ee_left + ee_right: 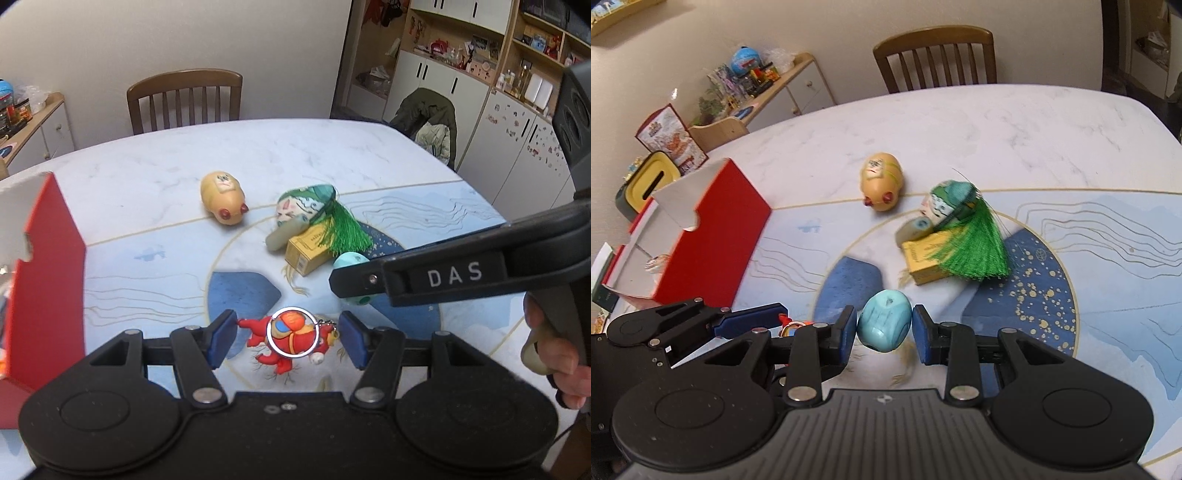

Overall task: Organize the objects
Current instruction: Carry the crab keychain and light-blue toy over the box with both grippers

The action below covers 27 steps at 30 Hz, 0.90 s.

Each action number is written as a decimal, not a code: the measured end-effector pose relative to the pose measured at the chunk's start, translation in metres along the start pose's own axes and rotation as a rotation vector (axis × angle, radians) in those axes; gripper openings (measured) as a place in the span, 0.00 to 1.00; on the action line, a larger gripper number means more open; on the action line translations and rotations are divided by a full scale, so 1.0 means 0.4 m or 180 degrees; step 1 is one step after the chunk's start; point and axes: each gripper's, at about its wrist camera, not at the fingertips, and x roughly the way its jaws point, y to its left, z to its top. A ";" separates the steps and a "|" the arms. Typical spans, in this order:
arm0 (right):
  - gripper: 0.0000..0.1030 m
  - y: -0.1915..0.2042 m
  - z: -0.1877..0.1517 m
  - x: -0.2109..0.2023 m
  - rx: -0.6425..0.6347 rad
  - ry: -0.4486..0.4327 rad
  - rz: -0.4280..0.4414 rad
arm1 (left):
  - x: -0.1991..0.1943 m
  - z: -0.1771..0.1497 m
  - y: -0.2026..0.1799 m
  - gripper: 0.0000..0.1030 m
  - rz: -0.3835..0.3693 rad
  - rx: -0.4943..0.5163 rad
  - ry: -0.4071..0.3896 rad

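Observation:
A red keychain figure (291, 338) with a white ring lies on the table between the open fingers of my left gripper (286, 341), not touched by either pad. My right gripper (884, 328) has a turquoise egg-shaped toy (884, 319) between its blue pads, which sit right against its sides. In the left wrist view the right gripper's finger (424, 275) crosses in front of that toy (351, 260). A yellow egg-shaped toy (223, 201) lies further back. A green tasselled doll (310, 210) rests on a small yellow box (308, 254).
An open red box (716, 236) with white inside stands at the table's left, also in the left wrist view (48, 273). A wooden chair (184, 101) stands behind the table. A low sideboard with clutter (768, 85) is at the back left.

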 end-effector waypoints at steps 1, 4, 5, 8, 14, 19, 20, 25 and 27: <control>0.31 0.009 0.000 -0.008 -0.0007 -0.0014 0.0010 | -0.011 0.002 0.005 0.58 -0.0004 -0.0009 -0.0008; 0.31 0.036 0.001 -0.031 -0.0040 -0.0060 0.0032 | -0.049 0.007 0.019 0.58 0.0009 -0.0047 -0.0021; 0.31 0.044 0.000 -0.038 -0.0044 -0.0071 0.0040 | -0.059 0.008 0.026 0.58 0.0011 -0.0061 -0.0023; 0.31 0.071 0.001 -0.057 -0.0063 -0.0106 0.0059 | -0.093 0.010 0.047 0.58 0.0016 -0.0094 -0.0045; 0.31 0.133 0.000 -0.088 -0.0128 -0.0158 0.0116 | -0.160 0.013 0.094 0.58 0.0046 -0.0163 -0.0075; 0.31 0.193 -0.005 -0.101 -0.0179 -0.0187 0.0147 | -0.212 0.010 0.135 0.58 0.0085 -0.0177 -0.0103; 0.31 0.205 -0.007 -0.103 -0.0181 -0.0194 0.0153 | -0.223 0.008 0.144 0.58 0.0095 -0.0173 -0.0111; 0.31 0.270 -0.008 -0.112 -0.0224 -0.0241 0.0175 | -0.269 0.000 0.197 0.58 0.0124 -0.0225 -0.0155; 0.31 0.296 -0.007 -0.116 -0.0243 -0.0261 0.0188 | -0.286 -0.003 0.219 0.58 0.0145 -0.0238 -0.0176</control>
